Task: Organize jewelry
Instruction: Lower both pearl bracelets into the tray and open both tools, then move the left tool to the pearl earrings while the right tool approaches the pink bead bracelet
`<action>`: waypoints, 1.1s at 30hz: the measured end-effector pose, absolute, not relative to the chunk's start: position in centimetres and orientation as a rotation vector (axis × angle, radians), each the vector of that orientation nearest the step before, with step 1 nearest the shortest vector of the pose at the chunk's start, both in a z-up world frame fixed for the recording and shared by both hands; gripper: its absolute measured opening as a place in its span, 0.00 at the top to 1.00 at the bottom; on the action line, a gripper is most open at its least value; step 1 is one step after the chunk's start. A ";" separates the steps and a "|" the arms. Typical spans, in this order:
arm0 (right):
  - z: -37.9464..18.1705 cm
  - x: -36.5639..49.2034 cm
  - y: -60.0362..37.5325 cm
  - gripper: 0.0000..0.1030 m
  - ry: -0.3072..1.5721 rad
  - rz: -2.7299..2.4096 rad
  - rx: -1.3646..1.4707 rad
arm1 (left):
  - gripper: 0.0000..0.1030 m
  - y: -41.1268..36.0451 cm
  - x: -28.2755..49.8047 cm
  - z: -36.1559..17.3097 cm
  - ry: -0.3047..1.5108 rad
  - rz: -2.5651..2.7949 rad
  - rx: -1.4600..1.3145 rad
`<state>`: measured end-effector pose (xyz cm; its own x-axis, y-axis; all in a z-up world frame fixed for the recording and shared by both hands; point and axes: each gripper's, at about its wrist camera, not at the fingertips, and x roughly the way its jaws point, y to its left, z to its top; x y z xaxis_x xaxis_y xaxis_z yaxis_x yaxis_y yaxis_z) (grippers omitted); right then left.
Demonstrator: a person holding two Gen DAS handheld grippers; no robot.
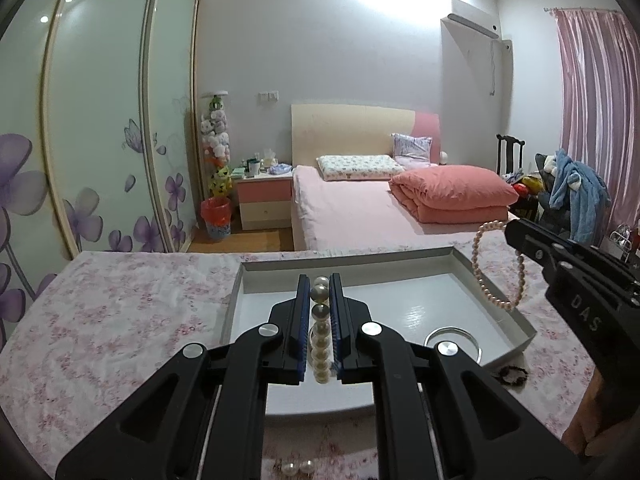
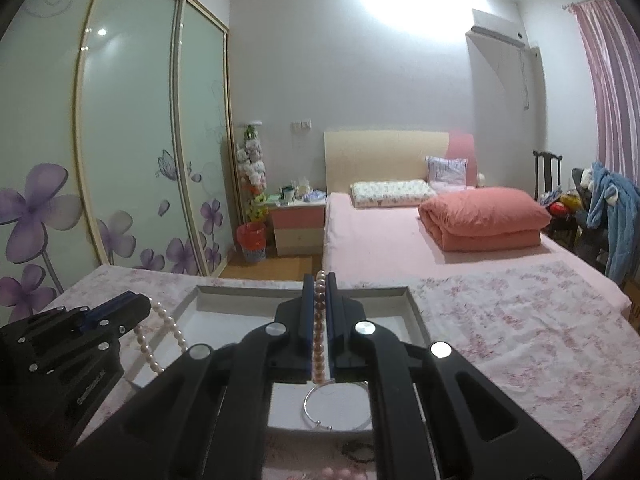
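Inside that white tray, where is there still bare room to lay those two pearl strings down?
The white tray is mostly bare: its whole left half and far wall side lie free. Only the silver bangle occupies the near right corner. Outside, the floral cloth left of the tray is bare too; its near edge holds loose pearls.

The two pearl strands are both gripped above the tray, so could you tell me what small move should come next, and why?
Probably lower the left gripper until its white pearls touch the tray floor, then release. Both grippers are shut on hanging strands over the tray, where only a bangle lies; the right gripper holds pink pearls.
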<state>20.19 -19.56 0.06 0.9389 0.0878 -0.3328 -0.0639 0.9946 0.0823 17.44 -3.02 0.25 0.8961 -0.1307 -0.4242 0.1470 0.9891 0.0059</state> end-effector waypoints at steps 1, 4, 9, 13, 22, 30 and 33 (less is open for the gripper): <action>-0.3 20.7 -19.5 0.94 0.354 0.079 0.075 | 0.90 -3.1 17.7 0.0 0.444 -0.145 0.038; -1.2 22.3 -19.7 0.94 0.390 0.082 0.087 | 0.90 -3.6 18.7 -0.7 0.465 -0.147 0.041; -2.6 24.1 -19.6 0.94 0.443 0.086 0.103 | 0.90 -4.0 19.8 -1.7 0.496 -0.152 0.038; -3.6 25.3 -19.7 0.94 0.487 0.090 0.128 | 0.90 -4.5 20.4 -2.3 0.520 -0.155 0.036; -3.3 24.7 -21.4 0.61 0.505 0.074 0.187 | 0.80 -3.8 20.7 -2.3 0.542 -0.149 0.020; -2.7 22.4 -22.4 0.55 0.508 0.072 0.195 | 0.29 -2.5 19.4 -1.0 0.485 -0.099 0.018; -2.4 21.0 -22.6 0.53 0.506 0.076 0.181 | 0.22 -1.7 18.7 -0.7 0.480 -0.081 0.018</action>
